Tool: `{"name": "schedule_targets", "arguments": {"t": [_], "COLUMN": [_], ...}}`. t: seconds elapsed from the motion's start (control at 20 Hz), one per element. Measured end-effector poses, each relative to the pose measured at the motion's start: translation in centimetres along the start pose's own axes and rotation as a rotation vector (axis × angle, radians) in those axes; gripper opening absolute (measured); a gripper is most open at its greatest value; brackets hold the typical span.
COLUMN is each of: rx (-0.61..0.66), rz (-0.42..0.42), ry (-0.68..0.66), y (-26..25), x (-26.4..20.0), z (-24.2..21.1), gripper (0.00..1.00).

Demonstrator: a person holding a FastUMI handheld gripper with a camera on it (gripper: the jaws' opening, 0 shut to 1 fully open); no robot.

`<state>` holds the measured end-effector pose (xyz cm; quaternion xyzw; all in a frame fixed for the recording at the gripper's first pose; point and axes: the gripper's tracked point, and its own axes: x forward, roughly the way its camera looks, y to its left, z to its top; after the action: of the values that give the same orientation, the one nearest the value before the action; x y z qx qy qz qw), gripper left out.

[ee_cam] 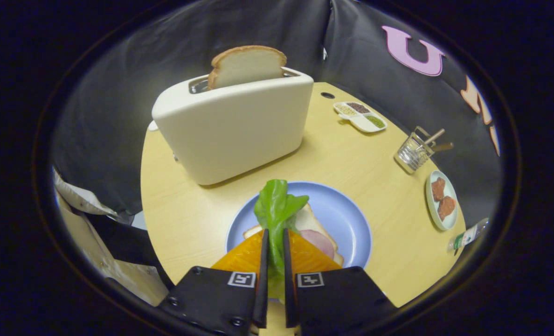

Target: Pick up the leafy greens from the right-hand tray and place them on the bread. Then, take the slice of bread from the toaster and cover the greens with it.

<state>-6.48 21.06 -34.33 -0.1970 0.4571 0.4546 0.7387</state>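
**Greens held over the plated bread**

The gripper point(274, 242) is pinching the leafy greens point(277, 207), its two fingers nearly closed with only the leaf's thickness between them. The greens are showing as a bright green, crinkled leaf with a paler rib, sticking out ahead of the fingertips and fanning wider at the far end. The leaf is hanging over the blue plate point(342, 214), where a bread slice point(307, 219) is lying with a pink slice of ham point(319, 241) on top. Beyond the plate, the white toaster point(232, 128) is standing on the wooden table point(351, 154), and a second slice of bread point(247, 65) is sticking up out of its slot, pale with a brown crust.
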Motion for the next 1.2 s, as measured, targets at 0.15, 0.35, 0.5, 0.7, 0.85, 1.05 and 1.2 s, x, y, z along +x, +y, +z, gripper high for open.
{"name": "schedule_targets", "arguments": {"t": [0.15, 0.35, 0.5, 0.7, 0.85, 1.05, 1.2], "rx": [0.006, 0.015, 0.027, 0.032, 0.049, 0.085, 0.095], "rz": [-0.019, -0.021, -0.01, -0.021, -0.037, -0.04, -0.049], "ry": [0.005, 0.012, 0.006, 0.003, -0.026, -0.088, -0.124], "y": [-0.7, -0.7, -0.3, -0.4, -0.7, -0.6, -0.5], "x": [0.5, 0.5, 0.3, -0.1, -0.8, -2.5, -4.0], "z": [-0.2, -0.3, -0.1, 0.1, 1.1, 4.0, 6.5], "gripper": [0.29, 0.51, 0.68, 0.89, 0.99, 1.0, 1.0]}}
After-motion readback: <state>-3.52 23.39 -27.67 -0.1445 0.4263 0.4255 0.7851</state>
